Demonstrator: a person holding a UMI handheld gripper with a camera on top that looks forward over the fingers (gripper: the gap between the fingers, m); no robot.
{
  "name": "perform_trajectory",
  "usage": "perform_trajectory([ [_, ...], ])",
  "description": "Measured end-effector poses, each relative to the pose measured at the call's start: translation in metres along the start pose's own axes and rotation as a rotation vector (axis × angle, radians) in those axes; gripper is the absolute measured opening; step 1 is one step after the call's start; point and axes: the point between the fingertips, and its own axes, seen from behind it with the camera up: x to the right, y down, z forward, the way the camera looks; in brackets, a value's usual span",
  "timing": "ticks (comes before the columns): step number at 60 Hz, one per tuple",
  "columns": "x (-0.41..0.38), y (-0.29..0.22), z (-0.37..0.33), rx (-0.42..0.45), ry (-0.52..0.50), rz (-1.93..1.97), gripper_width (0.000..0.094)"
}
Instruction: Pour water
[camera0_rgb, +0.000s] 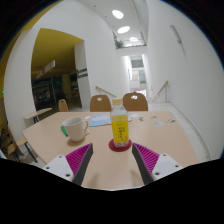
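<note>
- The gripper (110, 158) sits nearest the camera, its jaws spread wide and holding nothing; each finger has a magenta pad (78, 157) on its inner face.
- Just ahead of the fingertips, in line with the gap between them, a clear bottle of yellow liquid (120, 128) with a white cap stands upright on a dark red coaster (120, 146).
- The bottle and coaster rest on a pale wooden worktop (160, 133).
- Left of the bottle, well apart from it, sits a white mug (76, 128) with its handle turned left.
- Behind the bottle, flat papers (101, 120) lie on the worktop.
- Two wooden chairs (101, 103) stand at the far edge.
- Beyond, a bright white hall with ceiling lights (118, 14).
</note>
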Motion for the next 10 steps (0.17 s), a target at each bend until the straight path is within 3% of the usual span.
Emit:
perform_trajectory([
  [6,-0.003,0.020,-0.046,-0.002,0.006,-0.027,0.0850],
  [10,0.002,0.019,-0.038,0.005,0.009,-0.030,0.0852],
])
